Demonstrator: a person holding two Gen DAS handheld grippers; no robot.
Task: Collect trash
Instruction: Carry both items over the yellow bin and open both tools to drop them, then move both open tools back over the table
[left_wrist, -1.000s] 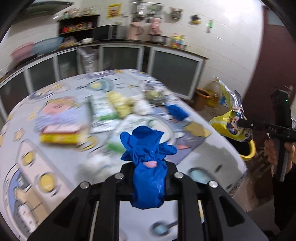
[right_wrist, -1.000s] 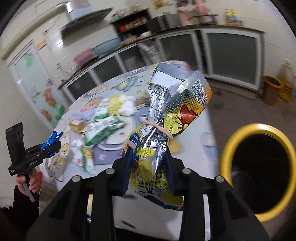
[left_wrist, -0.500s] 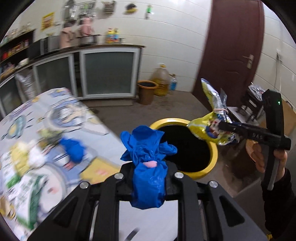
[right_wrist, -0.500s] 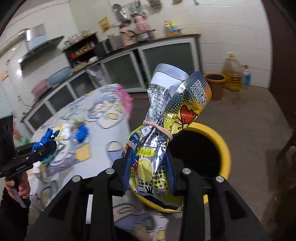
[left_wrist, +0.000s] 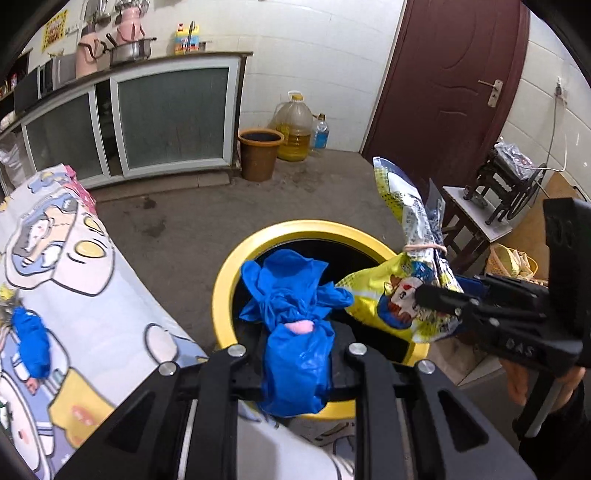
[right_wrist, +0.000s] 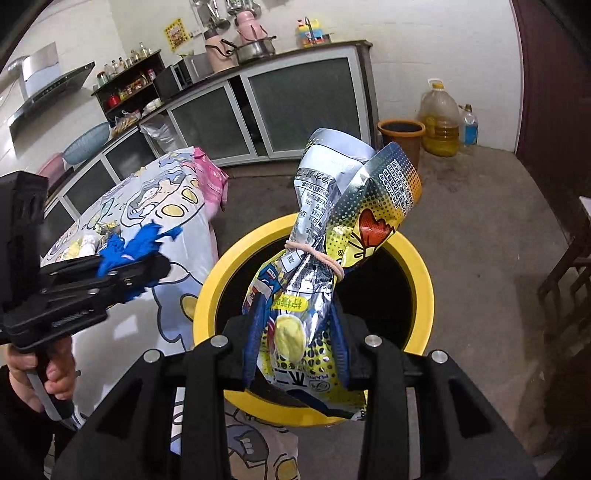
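My left gripper (left_wrist: 295, 354) is shut on a crumpled blue plastic bag (left_wrist: 295, 332) and holds it over the near side of a yellow-rimmed bin (left_wrist: 236, 266) with a black inside. My right gripper (right_wrist: 295, 343) is shut on a yellow and silver snack bag (right_wrist: 332, 229) tied with a rubber band, held above the same bin (right_wrist: 421, 266). In the left wrist view the right gripper (left_wrist: 432, 299) comes in from the right with the snack bag (left_wrist: 402, 288). The left gripper (right_wrist: 147, 273) with the blue bag (right_wrist: 122, 251) shows at the left of the right wrist view.
The table with a cartoon cloth (left_wrist: 92, 295) stands just left of the bin and carries another blue bag (left_wrist: 31, 343) and wrappers (right_wrist: 92, 240). A brown bucket (left_wrist: 260, 153) and oil jug (left_wrist: 293, 127) stand by the wall. A small wooden table (left_wrist: 476, 218) stands at the right.
Both grippers have swung away from the table to above the yellow bin, still holding their bags. They are now closer together, and the bin looks larger in both views.
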